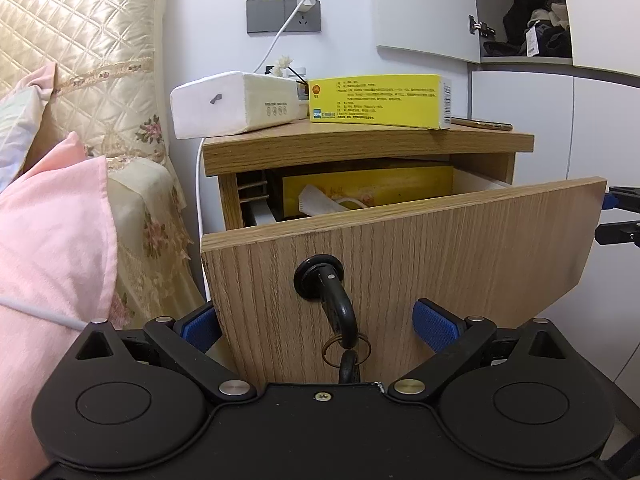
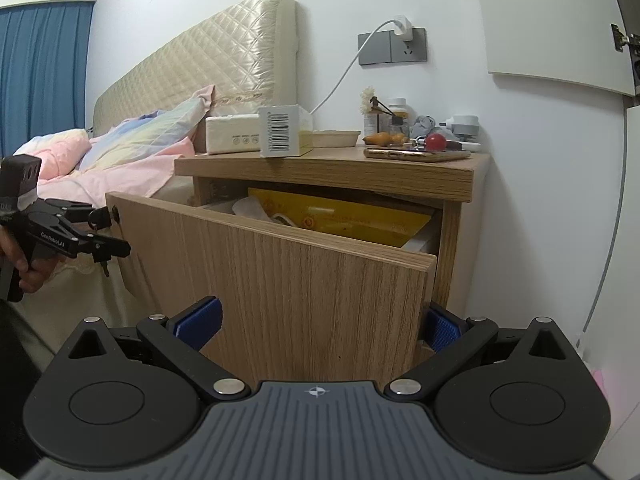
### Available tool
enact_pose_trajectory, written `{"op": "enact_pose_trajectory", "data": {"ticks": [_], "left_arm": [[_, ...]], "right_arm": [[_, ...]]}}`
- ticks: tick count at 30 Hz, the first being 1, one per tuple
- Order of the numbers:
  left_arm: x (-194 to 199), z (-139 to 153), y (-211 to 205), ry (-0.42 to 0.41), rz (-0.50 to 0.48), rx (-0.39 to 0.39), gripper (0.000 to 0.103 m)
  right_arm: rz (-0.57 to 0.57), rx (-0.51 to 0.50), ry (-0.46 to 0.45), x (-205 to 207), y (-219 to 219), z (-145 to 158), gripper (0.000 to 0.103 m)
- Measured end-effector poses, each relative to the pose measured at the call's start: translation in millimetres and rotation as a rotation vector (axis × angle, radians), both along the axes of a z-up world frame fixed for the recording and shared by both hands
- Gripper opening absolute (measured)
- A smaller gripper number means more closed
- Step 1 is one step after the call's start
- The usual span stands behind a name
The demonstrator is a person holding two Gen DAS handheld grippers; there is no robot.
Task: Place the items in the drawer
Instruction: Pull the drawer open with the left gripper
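The wooden drawer (image 1: pixel 440 248) of the nightstand stands partly pulled out, with a yellow package (image 1: pixel 372 188) and white paper inside. A black key (image 1: pixel 340 312) with a ring hangs from the lock in the drawer front. My left gripper (image 1: pixel 316 328) is open, its blue pads on either side of the key and apart from it. My right gripper (image 2: pixel 320 324) is open at the drawer front's (image 2: pixel 300 280) right edge, one pad before the panel and one behind it. A yellow medicine box (image 1: pixel 380 100), a tissue pack (image 1: pixel 232 104) and a phone (image 1: pixel 482 124) lie on the nightstand top.
The bed with pink bedding (image 1: pixel 52 240) presses close on the left. White cupboard doors (image 1: pixel 560 160) stand to the right. Bottles, a red ball (image 2: pixel 435 141) and small clutter crowd the back of the nightstand top. A charger cable (image 1: pixel 280 32) hangs from the wall socket.
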State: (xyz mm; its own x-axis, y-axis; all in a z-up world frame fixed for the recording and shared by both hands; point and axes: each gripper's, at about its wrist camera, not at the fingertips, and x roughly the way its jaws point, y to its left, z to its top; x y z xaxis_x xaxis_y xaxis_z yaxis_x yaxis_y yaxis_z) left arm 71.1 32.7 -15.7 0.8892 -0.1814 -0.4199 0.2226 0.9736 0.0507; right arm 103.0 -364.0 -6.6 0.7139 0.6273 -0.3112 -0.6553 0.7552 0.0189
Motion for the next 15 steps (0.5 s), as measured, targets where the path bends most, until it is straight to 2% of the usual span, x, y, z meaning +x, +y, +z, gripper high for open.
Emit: {"op": "enact_pose_trajectory", "data": {"ticks": [9, 15], "left_arm": [[-11, 3, -2, 0.015, 0.009, 0.003, 0.098], [-19, 10, -1, -0.025, 0.020, -0.007, 0.099]], "right_arm": [[-0.001, -0.006, -0.012, -13, -1, 1, 0.102], [-0.039, 0.008, -0.032, -20, 0, 2, 0.102]]}}
